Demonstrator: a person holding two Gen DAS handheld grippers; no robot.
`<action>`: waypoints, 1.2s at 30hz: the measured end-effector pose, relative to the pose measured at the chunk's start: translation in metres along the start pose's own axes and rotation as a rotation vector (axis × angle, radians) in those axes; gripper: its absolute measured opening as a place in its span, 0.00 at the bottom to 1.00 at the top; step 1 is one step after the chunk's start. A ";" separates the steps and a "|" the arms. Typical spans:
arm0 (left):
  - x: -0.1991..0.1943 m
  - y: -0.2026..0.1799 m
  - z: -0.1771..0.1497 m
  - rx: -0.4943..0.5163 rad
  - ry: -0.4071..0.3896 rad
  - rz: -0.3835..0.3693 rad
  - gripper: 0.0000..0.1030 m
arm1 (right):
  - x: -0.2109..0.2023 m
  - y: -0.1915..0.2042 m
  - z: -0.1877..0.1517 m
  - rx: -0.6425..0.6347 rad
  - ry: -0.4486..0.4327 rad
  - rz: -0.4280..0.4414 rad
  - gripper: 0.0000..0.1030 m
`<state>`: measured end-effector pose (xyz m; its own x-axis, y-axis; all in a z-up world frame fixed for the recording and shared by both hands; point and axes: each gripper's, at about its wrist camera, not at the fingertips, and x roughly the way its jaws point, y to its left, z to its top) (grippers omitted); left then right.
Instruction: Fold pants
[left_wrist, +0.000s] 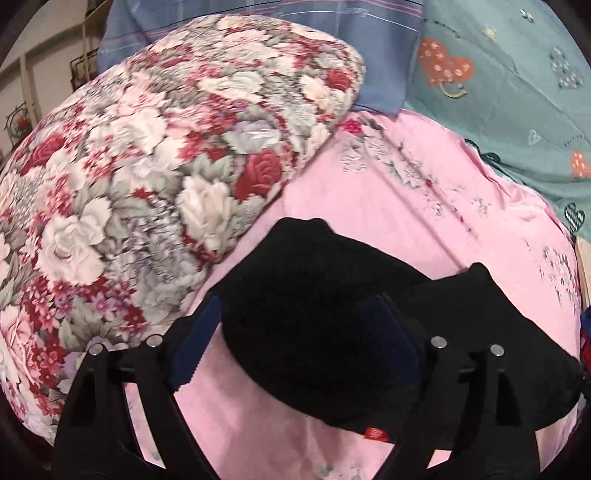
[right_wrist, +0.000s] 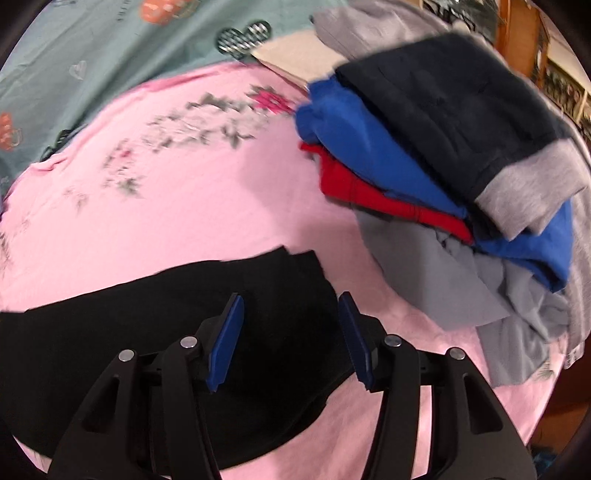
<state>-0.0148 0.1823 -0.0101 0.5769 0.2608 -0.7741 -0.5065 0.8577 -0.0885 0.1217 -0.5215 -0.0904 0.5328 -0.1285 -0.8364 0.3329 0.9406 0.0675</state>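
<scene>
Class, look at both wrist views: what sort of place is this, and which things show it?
Most likely a bedroom, with the work done on a bed. A pink floral sheet covers the surface, a bulky rose-print quilt lies on it, and a stack of folded clothes sits beside the black pants.

Pants (right_wrist: 166, 332) on sheet (right_wrist: 184, 206), clothes pile (right_wrist: 461, 166) right

one pair of black pants (right_wrist: 155, 332), one pink sheet (right_wrist: 203, 192), one floral quilt (left_wrist: 147, 177) far left, one teal heart-print cover (left_wrist: 509, 92), one clothes pile (right_wrist: 461, 177) far right, two grippers
</scene>
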 end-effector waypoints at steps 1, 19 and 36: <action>0.004 -0.009 -0.002 0.015 0.006 -0.004 0.85 | 0.005 -0.003 0.001 0.024 0.011 0.023 0.52; 0.047 -0.071 -0.035 0.206 0.106 0.012 0.86 | -0.004 -0.019 -0.020 -0.015 0.003 -0.018 0.12; 0.036 -0.084 -0.058 0.294 0.115 -0.072 0.86 | -0.030 0.115 -0.014 -0.339 -0.079 0.295 0.52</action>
<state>0.0116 0.0941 -0.0667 0.5199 0.1577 -0.8395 -0.2504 0.9678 0.0268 0.1334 -0.4051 -0.0652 0.6285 0.1494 -0.7634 -0.1088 0.9886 0.1039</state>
